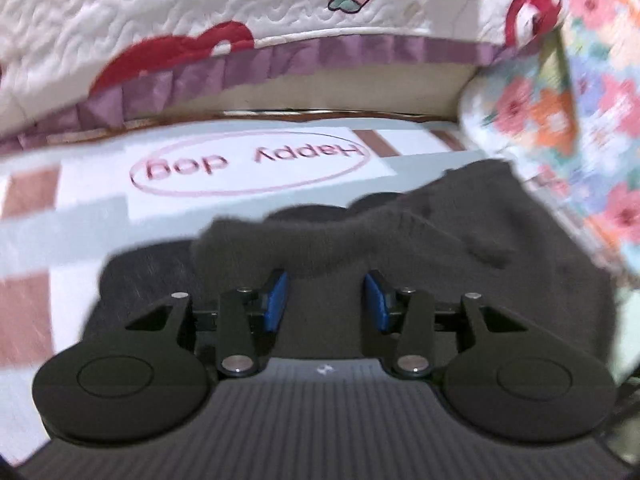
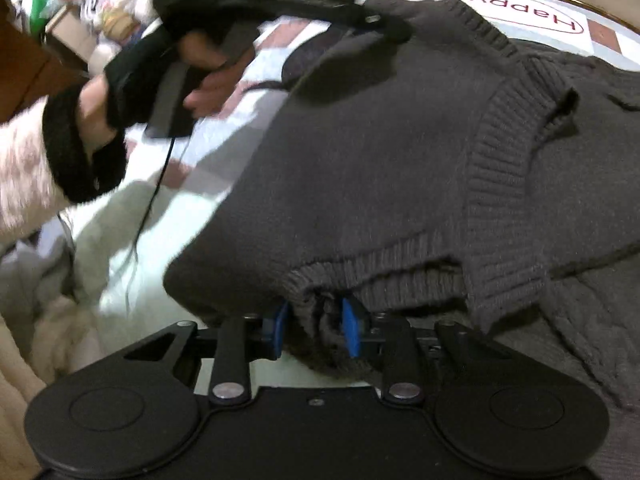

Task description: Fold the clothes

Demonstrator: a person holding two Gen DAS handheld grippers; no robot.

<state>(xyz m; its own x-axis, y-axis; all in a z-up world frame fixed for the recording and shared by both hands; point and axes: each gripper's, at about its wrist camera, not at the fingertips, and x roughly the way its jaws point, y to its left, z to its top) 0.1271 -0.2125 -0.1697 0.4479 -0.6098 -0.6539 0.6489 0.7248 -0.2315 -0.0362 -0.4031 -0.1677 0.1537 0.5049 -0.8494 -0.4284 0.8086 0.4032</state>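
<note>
a: where's the sweater?

b: the dark grey knit sweater (image 2: 400, 152) lies spread on the bed sheet (image 1: 80, 216), a pale sheet with pink-brown squares and an oval reading "happy dog" (image 1: 250, 162). its ribbed hem is lifted toward me on the near side, and a ribbed band runs across the cloth at my right.

a: and your right gripper?

b: my right gripper (image 2: 314, 326) has its blue pads (image 2: 351, 328) drawn narrow, pinching a bunched fold of the sweater's ribbed edge between them. the knit hangs over the fingertips and hides their ends.

a: the left one?

b: my left gripper (image 1: 326, 300) sits low over the sweater (image 1: 440, 248), its blue pads (image 1: 276, 300) set apart with a clear gap. a fuzzy fold of the knit drapes across just ahead of the tips; whether it touches the pads i cannot tell, the view is blurred. from the right wrist view, the left gripper (image 2: 384, 26) reaches to the far top edge of the sweater, held by a hand (image 2: 200, 72) in a black fingerless glove, with a fluffy pink-white sleeve (image 2: 24, 168) behind it and a thin black cable (image 2: 156, 188) hanging down.

a: anything around the bed?

b: a cream quilt (image 1: 160, 20) with red appliqué and a purple frill hangs at the far side, a floral fabric (image 1: 580, 100) at the right. stuffed toys (image 2: 112, 4) sit blurred at the far left in the right wrist view.
</note>
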